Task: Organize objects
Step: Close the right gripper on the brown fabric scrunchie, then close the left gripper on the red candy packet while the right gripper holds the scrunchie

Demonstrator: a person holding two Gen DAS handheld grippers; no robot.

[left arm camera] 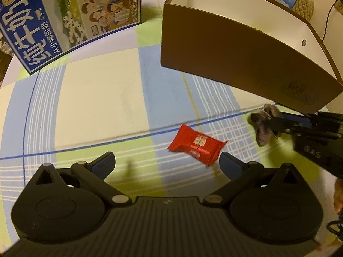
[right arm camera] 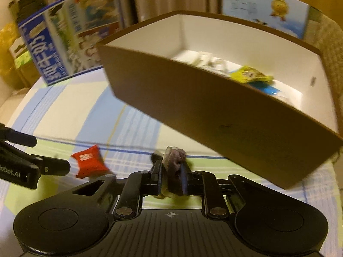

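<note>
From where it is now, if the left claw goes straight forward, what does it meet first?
Most likely the red snack packet, lying on the checked tablecloth just beyond the open left claw and a little right of its centre line. Depth is uncertain.

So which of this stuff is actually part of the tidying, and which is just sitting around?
Part of the job:
red packet, on the tablecloth ahead of the open left gripper
dark wrapped snack, held in the right gripper
brown box, already holding packets

Just lying about:
blue milk carton
checked tablecloth
</note>
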